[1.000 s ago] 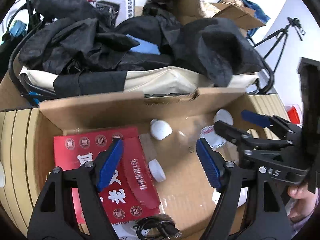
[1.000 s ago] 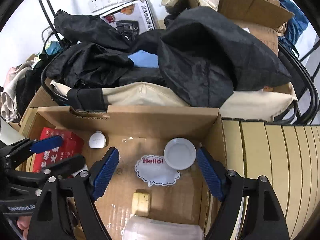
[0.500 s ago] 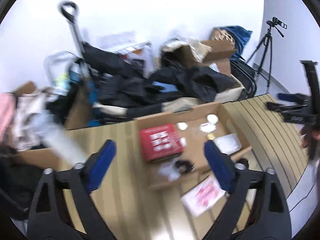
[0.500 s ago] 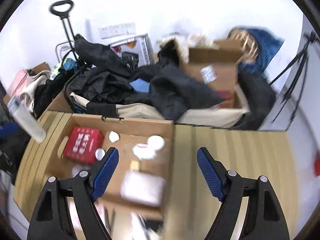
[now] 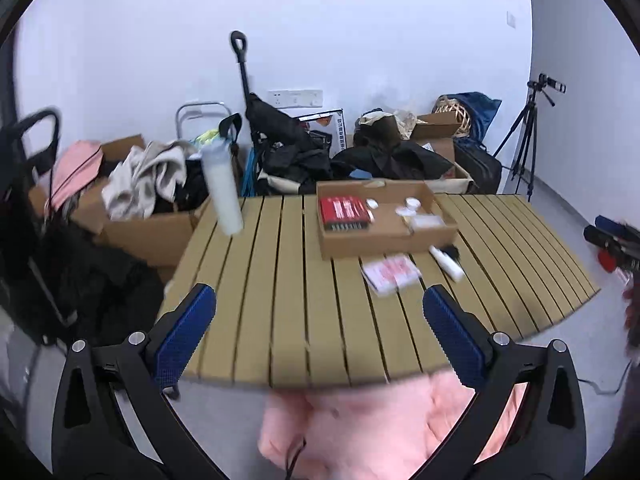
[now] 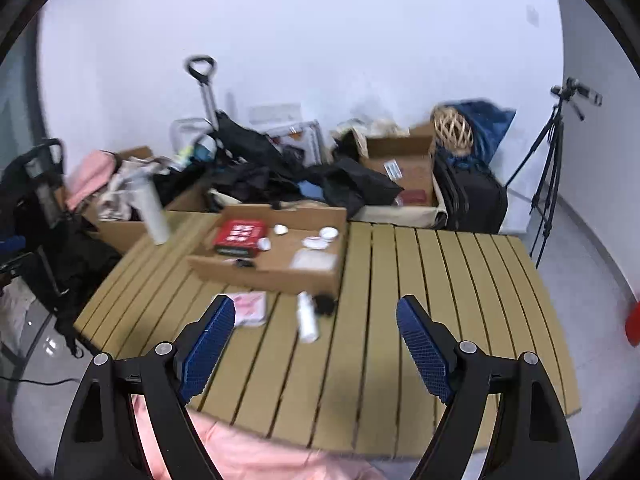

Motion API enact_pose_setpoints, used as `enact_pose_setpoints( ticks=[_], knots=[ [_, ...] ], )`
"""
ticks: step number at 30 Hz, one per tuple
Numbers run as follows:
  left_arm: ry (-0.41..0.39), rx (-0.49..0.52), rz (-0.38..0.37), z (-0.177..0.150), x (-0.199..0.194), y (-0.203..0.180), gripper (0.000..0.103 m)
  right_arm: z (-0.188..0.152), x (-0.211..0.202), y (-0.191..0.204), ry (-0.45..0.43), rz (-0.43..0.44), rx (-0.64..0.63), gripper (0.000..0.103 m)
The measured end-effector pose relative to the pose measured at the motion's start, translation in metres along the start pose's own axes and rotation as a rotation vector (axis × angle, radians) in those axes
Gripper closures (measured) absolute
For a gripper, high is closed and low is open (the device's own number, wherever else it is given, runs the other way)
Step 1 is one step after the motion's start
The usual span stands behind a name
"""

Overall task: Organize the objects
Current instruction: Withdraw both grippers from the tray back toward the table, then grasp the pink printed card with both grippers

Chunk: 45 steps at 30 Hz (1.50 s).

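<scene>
Left gripper (image 5: 318, 330) jaws wide, holding nothing. Right gripper (image 6: 316, 340) likewise wide and unloaded. Cardboard box (image 6: 280, 272) sits on slatted table (image 6: 440, 300).

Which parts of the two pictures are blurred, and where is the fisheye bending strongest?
Left wrist view: box and packet smeared by motion; table edge curves strongly. Right wrist view: clutter behind is soft, bottle slightly blurred; tripod leans near the rim.

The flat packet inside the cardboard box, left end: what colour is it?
Red with pale print; the packet shows best in the right wrist view.
</scene>
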State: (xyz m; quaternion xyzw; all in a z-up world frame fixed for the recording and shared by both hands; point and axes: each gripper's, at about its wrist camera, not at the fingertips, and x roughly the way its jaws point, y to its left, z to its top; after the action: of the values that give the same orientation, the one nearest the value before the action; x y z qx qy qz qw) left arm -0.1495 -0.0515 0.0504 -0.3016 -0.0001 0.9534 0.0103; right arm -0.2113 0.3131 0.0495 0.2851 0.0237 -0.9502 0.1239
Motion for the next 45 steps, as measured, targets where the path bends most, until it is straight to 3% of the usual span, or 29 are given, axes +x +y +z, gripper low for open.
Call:
enact_pose_setpoints(
  ticks=[2, 4, 6, 9, 13, 19, 24, 26, 27, 29, 31, 32, 33, 35, 37, 40, 42, 45],
  knots=[
    [-0.003, 0.032, -0.017, -0.043, -0.016, -0.016, 0.0, -0.056, -0.027, 0.017, -0.088, -0.023, 0.039, 0.012],
    [-0.007, 0.101, -0.03, -0.08, -0.026, -0.036, 0.0, -0.096, -0.026, 0.032, -0.001, 0.036, 0.045, 0.0],
    [-0.003, 0.127, -0.053, -0.1, -0.029, -0.048, 0.0, -0.133, -0.027, 0.046, 0.031, 0.057, 0.062, 0.0],
    [0.024, 0.171, -0.047, -0.107, -0.018, -0.064, 0.0, -0.153, -0.023, 0.057, 0.063, 0.067, 0.041, 0.0],
    [0.05, 0.153, -0.058, -0.107, -0.002, -0.068, 0.0, -0.148, -0.025, 0.055, 0.037, 0.056, 0.036, 0.0],
    [0.149, 0.131, -0.15, -0.118, 0.047, -0.074, 0.0, -0.16, 0.0, 0.052, 0.118, 0.094, 0.046, 0.004],
    [0.15, 0.055, -0.122, -0.081, 0.12, -0.067, 0.0, -0.133, 0.056, 0.049, 0.125, 0.072, -0.05, 0.007],
    [0.161, -0.011, -0.115, -0.063, 0.162, -0.062, 0.003, -0.114, 0.089, 0.048, 0.146, 0.143, -0.061, 0.007],
    [0.166, -0.049, -0.136, -0.056, 0.183, -0.058, 0.004, -0.101, 0.12, 0.049, 0.21, 0.21, -0.068, 0.007],
    [0.187, -0.106, -0.196, -0.044, 0.225, -0.054, 0.01, -0.083, 0.162, 0.051, 0.259, 0.212, -0.098, 0.007],
    [0.239, -0.13, -0.224, -0.035, 0.273, -0.056, 0.025, -0.063, 0.207, 0.057, 0.235, 0.206, -0.148, 0.012],
    [0.25, -0.132, -0.222, -0.033, 0.285, -0.056, 0.035, -0.053, 0.237, 0.058, 0.256, 0.23, -0.145, 0.026],
    [0.265, -0.135, -0.223, -0.032, 0.304, -0.058, 0.038, -0.049, 0.254, 0.057, 0.276, 0.243, -0.133, 0.044],
    [0.306, -0.145, -0.231, -0.03, 0.338, -0.059, 0.045, -0.044, 0.303, 0.055, 0.339, 0.266, -0.086, 0.051],
    [0.375, -0.163, -0.247, -0.031, 0.366, -0.058, 0.06, -0.047, 0.345, 0.052, 0.402, 0.28, -0.044, 0.051],
    [0.361, -0.189, -0.289, -0.035, 0.368, -0.058, 0.071, -0.056, 0.368, 0.05, 0.417, 0.33, 0.004, 0.056],
    [0.342, -0.202, -0.282, -0.037, 0.366, -0.058, 0.071, -0.058, 0.368, 0.049, 0.406, 0.379, 0.041, 0.065],
    [0.316, -0.203, -0.272, -0.038, 0.365, -0.059, 0.072, -0.062, 0.367, 0.046, 0.39, 0.404, 0.084, 0.065]
  ],
)
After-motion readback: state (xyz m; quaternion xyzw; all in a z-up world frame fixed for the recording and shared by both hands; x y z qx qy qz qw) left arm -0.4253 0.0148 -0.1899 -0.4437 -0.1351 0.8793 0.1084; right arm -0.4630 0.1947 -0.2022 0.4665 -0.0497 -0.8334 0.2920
